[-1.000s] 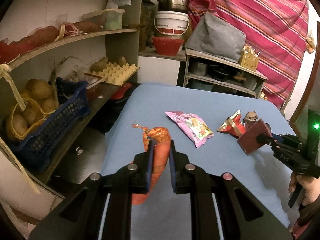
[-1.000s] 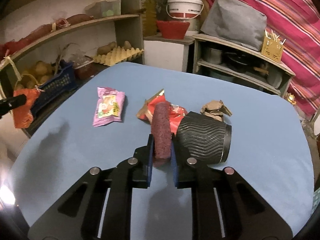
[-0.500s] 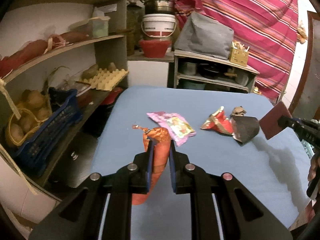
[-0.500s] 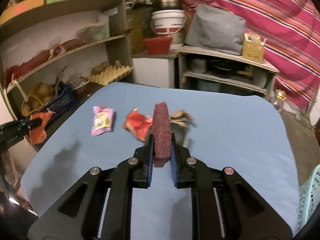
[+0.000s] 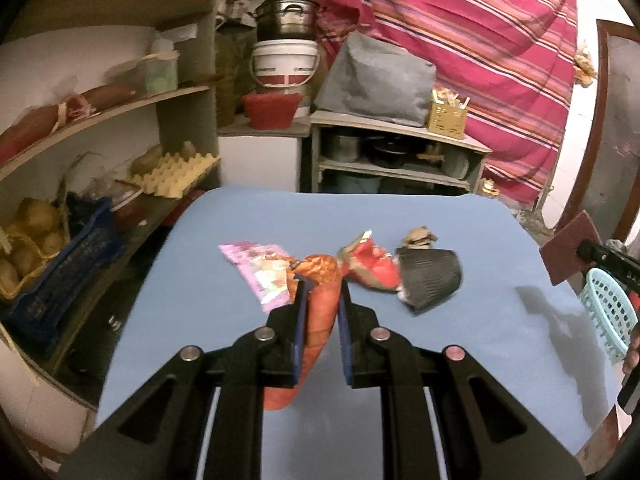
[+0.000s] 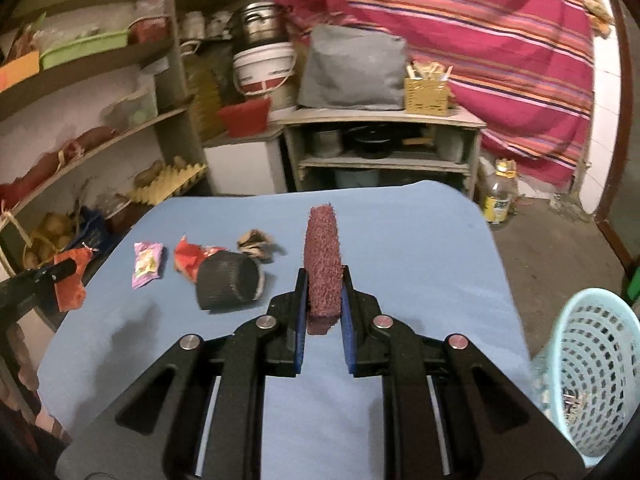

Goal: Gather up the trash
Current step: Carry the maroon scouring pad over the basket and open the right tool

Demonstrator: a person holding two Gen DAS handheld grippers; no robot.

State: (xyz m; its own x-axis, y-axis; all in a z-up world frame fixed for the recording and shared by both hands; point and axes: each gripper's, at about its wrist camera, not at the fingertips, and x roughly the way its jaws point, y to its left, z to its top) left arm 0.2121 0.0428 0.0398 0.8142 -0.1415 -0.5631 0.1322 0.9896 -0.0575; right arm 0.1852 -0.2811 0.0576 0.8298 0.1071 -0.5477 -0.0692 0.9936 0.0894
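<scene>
My left gripper [image 5: 320,286] is shut on an orange wrapper [image 5: 316,316], held above the near part of the blue table [image 5: 460,360]. My right gripper [image 6: 323,280] is shut on a dark red scouring pad [image 6: 322,264]; that pad [image 5: 568,250] also shows at the right edge of the left wrist view. On the table lie a pink wrapper [image 6: 146,264], a red wrapper [image 6: 192,258], a black ribbed cup [image 6: 228,282] on its side and a crumpled brown paper [image 6: 256,242]. A light blue basket [image 6: 588,372] stands off the table's right side.
Shelves with potatoes, a blue crate [image 5: 60,276] and an egg tray [image 5: 176,170] run along the left. A low cabinet [image 6: 380,148] with pots stands behind the table, before a striped curtain. A bottle [image 6: 498,196] stands on the floor at the right.
Both grippers have pulled back and up from the trash with their loads. The right one has swung right, bringing the blue basket into its view. The black cup now lies uncovered.
</scene>
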